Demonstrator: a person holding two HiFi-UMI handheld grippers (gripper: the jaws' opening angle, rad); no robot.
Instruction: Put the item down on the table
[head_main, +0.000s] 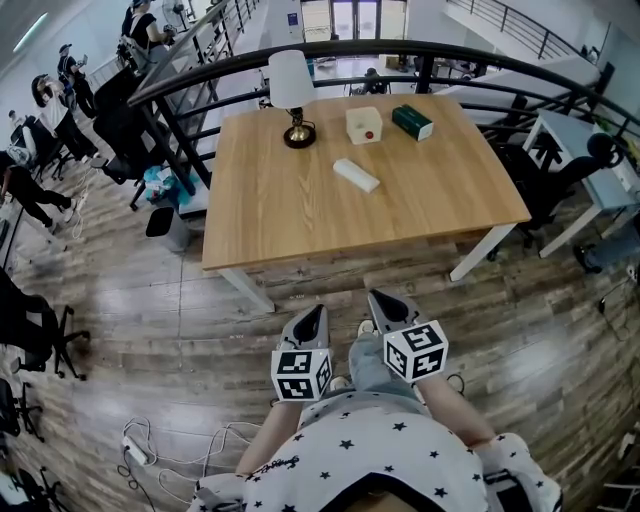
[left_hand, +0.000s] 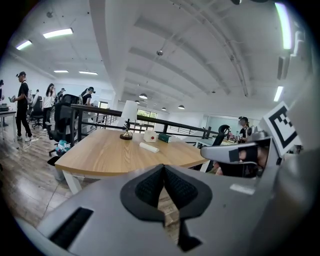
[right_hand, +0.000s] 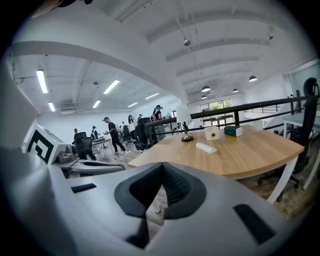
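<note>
Well beyond the right tool (head_main: 379, 297), white block (head_main: 356, 175) on table (head_main: 270, 205).

No words or numbers are legible. The left tool (head_main: 317, 312) and right tool (head_main: 380, 297) carry only black-and-white square markers on their cubes.

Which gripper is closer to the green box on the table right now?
Right. The right gripper is short of the table, almost in line with the green box; the left gripper is beside it, farther left.

Green box (head_main: 412, 122) lettering unreadably small — table (head_main: 270, 210) hides its far legs.
</note>
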